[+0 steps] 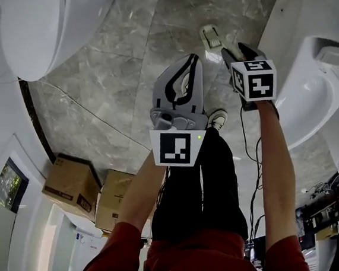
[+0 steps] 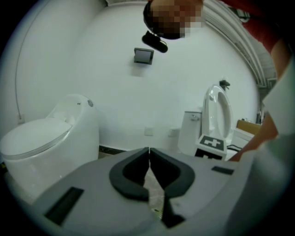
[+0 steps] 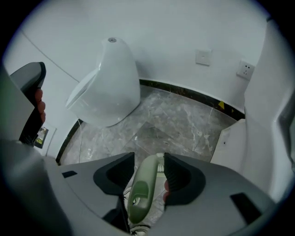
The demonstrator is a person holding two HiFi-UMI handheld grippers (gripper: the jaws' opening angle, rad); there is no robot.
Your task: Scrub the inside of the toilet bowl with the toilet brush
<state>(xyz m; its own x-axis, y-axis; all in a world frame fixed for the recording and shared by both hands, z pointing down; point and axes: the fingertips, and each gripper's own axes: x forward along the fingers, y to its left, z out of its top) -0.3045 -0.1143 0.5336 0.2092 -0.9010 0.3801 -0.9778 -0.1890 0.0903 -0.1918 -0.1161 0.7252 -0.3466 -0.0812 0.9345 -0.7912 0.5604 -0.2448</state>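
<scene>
Right tongs [image 3: 150, 160] wide, straddling brush [image 3: 139, 193] handle, unclamped. Left tongs [image 2: 149, 154] pinched together, empty, left of brush. Centre handle, squeeze firmly before lifting.

bright, even, diffuse light fills the room. the white wall [image 2: 115, 92] and the white porcelain toilet [image 1: 45, 24] at the far left come close to washing out. the glossy grey marble floor [image 1: 104, 78] carries a soft sheen and only faint shadows. the head view is sharp. both gripper views bend lines toward black, vignetted corners. the view from the left gripper [image 2: 148, 154] is hazy, and the near grey body of the right gripper [image 3: 150, 159] is out of focus.
</scene>
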